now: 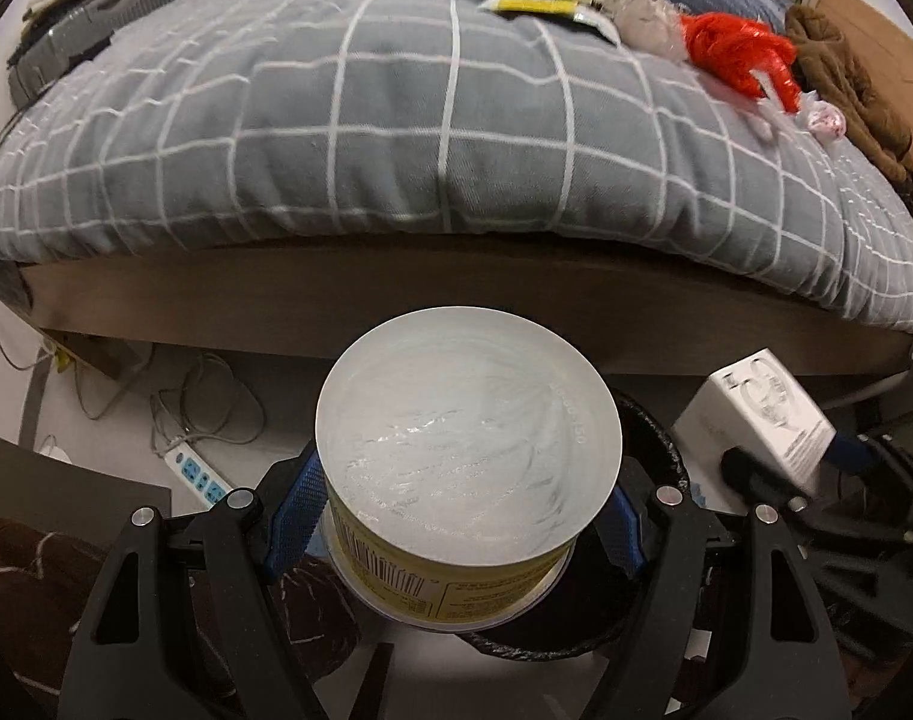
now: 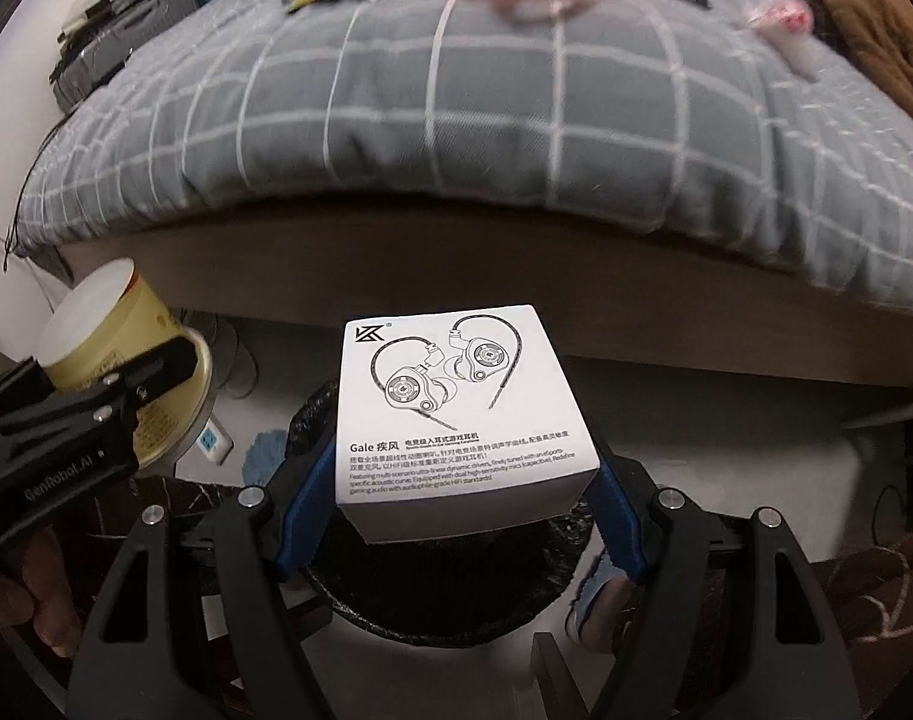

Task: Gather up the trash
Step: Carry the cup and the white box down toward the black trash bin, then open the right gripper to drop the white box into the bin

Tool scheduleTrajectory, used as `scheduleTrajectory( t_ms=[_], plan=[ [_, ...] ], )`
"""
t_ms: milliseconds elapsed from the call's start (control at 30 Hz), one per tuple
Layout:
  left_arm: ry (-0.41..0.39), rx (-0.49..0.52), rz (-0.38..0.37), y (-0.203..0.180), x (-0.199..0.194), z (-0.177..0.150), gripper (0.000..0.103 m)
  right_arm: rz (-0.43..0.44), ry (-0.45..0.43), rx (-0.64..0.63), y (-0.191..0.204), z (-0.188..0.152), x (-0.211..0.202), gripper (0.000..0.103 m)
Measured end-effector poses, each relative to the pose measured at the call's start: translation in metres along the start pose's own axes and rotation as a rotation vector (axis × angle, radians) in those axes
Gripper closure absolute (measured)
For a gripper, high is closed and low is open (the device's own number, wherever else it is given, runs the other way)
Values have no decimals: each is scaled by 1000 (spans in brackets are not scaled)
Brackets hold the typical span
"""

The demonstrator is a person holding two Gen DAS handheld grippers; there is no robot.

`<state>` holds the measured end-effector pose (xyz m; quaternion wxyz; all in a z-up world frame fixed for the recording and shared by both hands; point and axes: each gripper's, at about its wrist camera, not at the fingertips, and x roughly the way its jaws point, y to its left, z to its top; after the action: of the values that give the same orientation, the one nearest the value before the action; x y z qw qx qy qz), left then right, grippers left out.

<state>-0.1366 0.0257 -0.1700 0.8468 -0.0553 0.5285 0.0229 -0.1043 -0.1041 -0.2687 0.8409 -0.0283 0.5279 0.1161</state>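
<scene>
Two grippers point steeply downward side by side in front of a bed (image 1: 396,138), each clamped on a piece of trash above a black-lined trash bin (image 1: 660,450). The left gripper (image 1: 456,516) has its blue pads (image 1: 297,516) pressed against opposite sides of a yellow round tub (image 1: 468,450), whose pale, smeared bottom faces the camera while a barcode and fine print show on its wall; the tub hangs directly over the bin's dark rim. In the right wrist view the same tub appears at the left edge, tilted, with a person's hand (image 2: 30,594) wrapped around the left gripper's black handle. The right gripper (image 2: 456,516) is closed on a white earphone box (image 2: 456,408), the blue fingers (image 2: 303,510) bearing on its two side faces; the top face shows a line drawing of in-ear earphones and the words "Gale" above small print. That box sits over the mouth of the bin, whose crinkled black liner shows below and around it. On the bed's grey checked duvet, well apart from both grippers, lie a red plastic bag (image 1: 738,60), a yellow-and-white wrapper (image 1: 546,6), a crumpled clear wrapper (image 1: 642,18) and a brown garment (image 1: 846,90). A white power strip (image 1: 198,474) with blue sockets lies on the floor to the left of the bin, amid loose cables.
</scene>
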Motion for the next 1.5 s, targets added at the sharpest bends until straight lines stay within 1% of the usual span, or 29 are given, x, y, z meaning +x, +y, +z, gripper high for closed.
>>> scheduleTrajectory(
  t_ms=[100,300,433,633,800,833,900,933,967,1000,1133,1267,1500],
  plan=[
    [28,16,3,-1,15,2,28,1,30,-9,2,0,18,32],
    [83,12,-7,6,40,-1,28,18,104,-11,6,-4,46,32],
    [102,-5,0,18,49,-6,28,29,164,-24,13,-9,66,32],
    [121,-33,28,36,55,-14,28,36,205,-31,22,-13,83,32],
    [122,-33,30,37,56,-15,28,31,210,-38,29,-11,91,31],
    [124,-33,27,38,57,-16,28,24,213,-41,27,-11,87,31],
    [128,-30,18,36,59,-16,28,-8,211,-54,25,-10,84,26],
    [128,-24,15,35,61,-17,28,-27,204,-50,22,-9,81,19],
    [128,-19,11,36,64,-18,28,-33,197,-46,20,-9,79,16],
    [131,-18,9,33,63,-16,28,-43,185,-44,16,-8,76,15],
    [133,-2,-13,23,70,-11,28,-90,148,-31,0,-9,66,8],
    [131,43,-40,-2,72,-7,28,-130,141,8,-24,-14,60,8],
    [143,107,-83,-39,79,-8,28,-174,126,92,-71,-20,48,7]
  ],
)
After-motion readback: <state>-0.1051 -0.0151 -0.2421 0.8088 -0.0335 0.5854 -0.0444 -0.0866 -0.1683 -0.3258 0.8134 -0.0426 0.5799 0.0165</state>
